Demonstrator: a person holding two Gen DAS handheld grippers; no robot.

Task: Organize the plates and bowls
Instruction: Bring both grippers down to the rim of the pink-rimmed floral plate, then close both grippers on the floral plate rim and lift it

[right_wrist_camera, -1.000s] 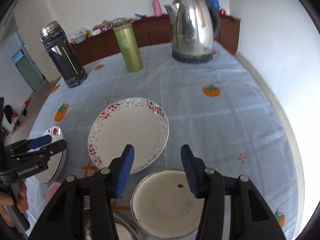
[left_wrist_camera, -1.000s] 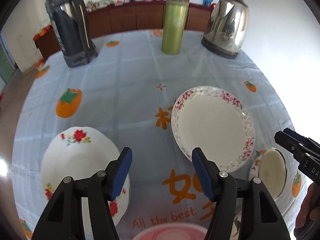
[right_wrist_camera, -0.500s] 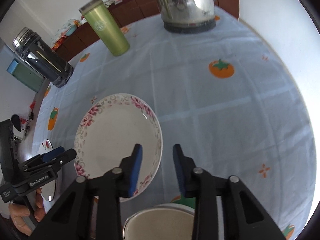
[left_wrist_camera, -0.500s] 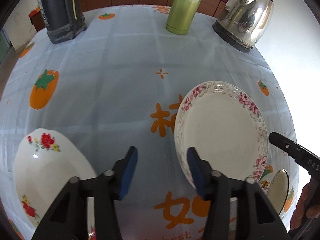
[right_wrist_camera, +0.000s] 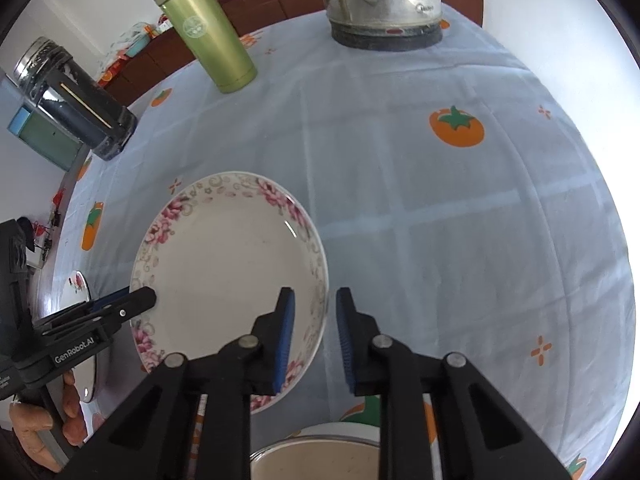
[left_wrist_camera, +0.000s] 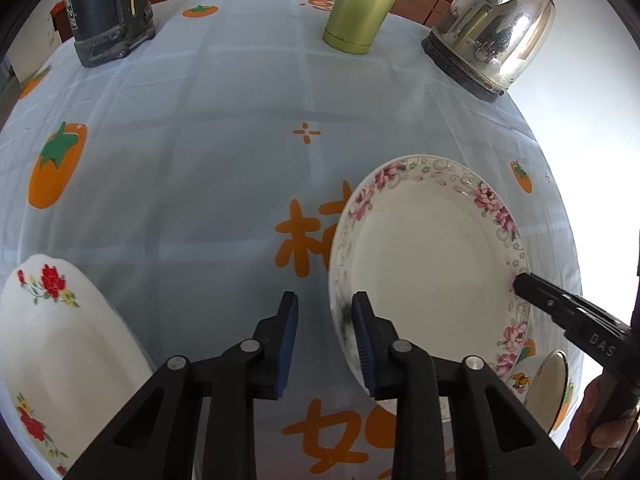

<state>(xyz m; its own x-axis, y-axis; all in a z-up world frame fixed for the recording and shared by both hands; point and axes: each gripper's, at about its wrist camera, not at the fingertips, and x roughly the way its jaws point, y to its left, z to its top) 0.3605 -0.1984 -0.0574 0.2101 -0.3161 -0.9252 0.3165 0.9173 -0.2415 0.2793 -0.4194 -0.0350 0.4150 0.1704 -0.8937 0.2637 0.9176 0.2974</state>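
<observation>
Both grippers straddle opposite rims of the pink-flowered plate (left_wrist_camera: 432,264) lying flat mid-table: left gripper (left_wrist_camera: 324,344) jaws closing, right gripper (right_wrist_camera: 314,338) pads nearly together, rim between each pair

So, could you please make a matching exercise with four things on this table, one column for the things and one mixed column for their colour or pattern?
Things:
1. tumbler
2. kettle
3. plate between the two grippers
4. plate at the left edge of the left wrist view

Colour or pattern:
A. white with red flowers
B. shiny silver metal on a dark base
C. white with a rim of pink flowers
D. plain green with a round emblem

Right pairs: 1-D, 2-B, 3-C, 4-A
</observation>
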